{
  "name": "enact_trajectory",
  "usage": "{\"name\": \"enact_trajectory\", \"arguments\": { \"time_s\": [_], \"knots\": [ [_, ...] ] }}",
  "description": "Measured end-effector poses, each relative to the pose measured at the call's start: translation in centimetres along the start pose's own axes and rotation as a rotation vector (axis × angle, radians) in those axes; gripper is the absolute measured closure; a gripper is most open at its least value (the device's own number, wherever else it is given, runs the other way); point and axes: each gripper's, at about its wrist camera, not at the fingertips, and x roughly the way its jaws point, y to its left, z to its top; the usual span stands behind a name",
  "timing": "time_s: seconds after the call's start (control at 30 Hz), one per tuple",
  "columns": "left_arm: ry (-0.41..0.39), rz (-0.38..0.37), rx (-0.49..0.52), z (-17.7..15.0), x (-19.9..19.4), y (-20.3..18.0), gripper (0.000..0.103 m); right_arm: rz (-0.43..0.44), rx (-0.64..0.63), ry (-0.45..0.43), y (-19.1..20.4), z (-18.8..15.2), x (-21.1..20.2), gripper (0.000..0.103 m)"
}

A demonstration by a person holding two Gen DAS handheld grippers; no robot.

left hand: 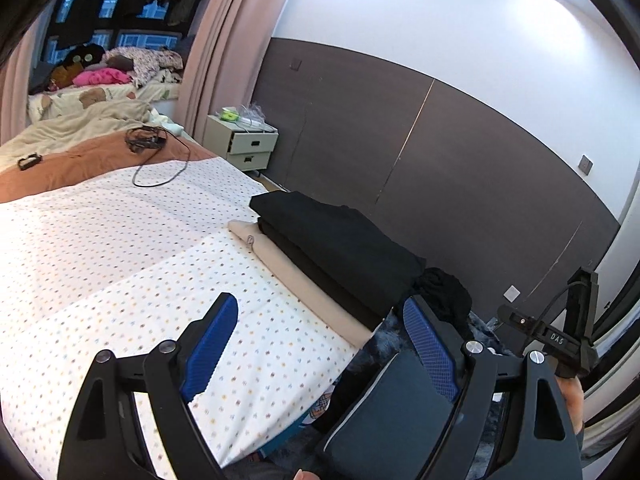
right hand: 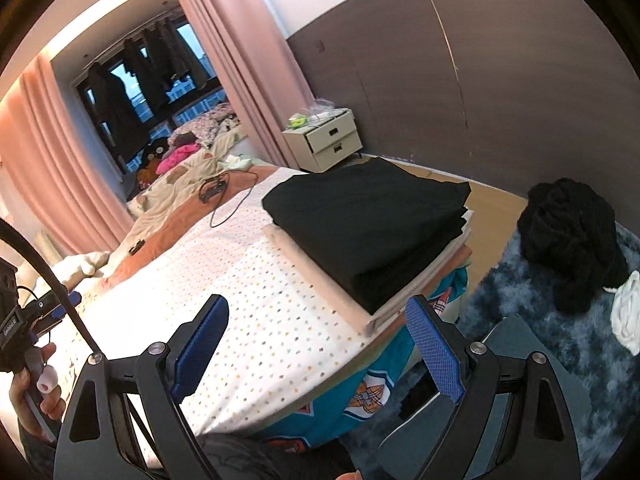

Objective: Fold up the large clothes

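Left jaws: spread wide, empty, above the dotted white bed sheet.
Right jaws: spread, empty, at the bed's corner.
Clothes: folded black garment atop folded beige garment; crumpled black garment on shaggy blue rug.
Risk: a low swing toward the rug could topple the stack.
Count: two folded, one unfolded.

The beige folded cloth lies mostly hidden under the black folded clothes, the white cloth runs off the right edge, and the items on the nightstand at upper centre are too small to tell.
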Motion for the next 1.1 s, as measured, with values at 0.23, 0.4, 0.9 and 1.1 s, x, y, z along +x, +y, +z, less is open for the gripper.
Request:
{"name": "enact_trajectory", "arguments": {
  "time_s": [0.23, 0.4, 0.9, 1.1],
  "knots": [
    [-0.066, 0.050, 0.003, -3.2, -4.5, -1.1, 0.017, 0.027, -0.057, -0.024, 0.8, -3.6, -2.9, 0.014],
    [-0.120, 0.101, 0.021, -5.8, -7.6, -2.3, 0.017, 0.054, -0.122, -0.036, 1.4, -5.7, -4.5, 0.014],
    [-0.267, 0.221, 0.016, -13.3, -14.6, -4.5, 0.017, 0.134, -0.200, -0.076, 0.8, -10.9, -8.4, 0.014],
    [-0.275, 0.261, 0.051, -16.4, -16.2, -5.9, 0.017, 0.161, -0.210, -0.091, -0.1, -13.0, -9.6, 0.014]
  ]
}}
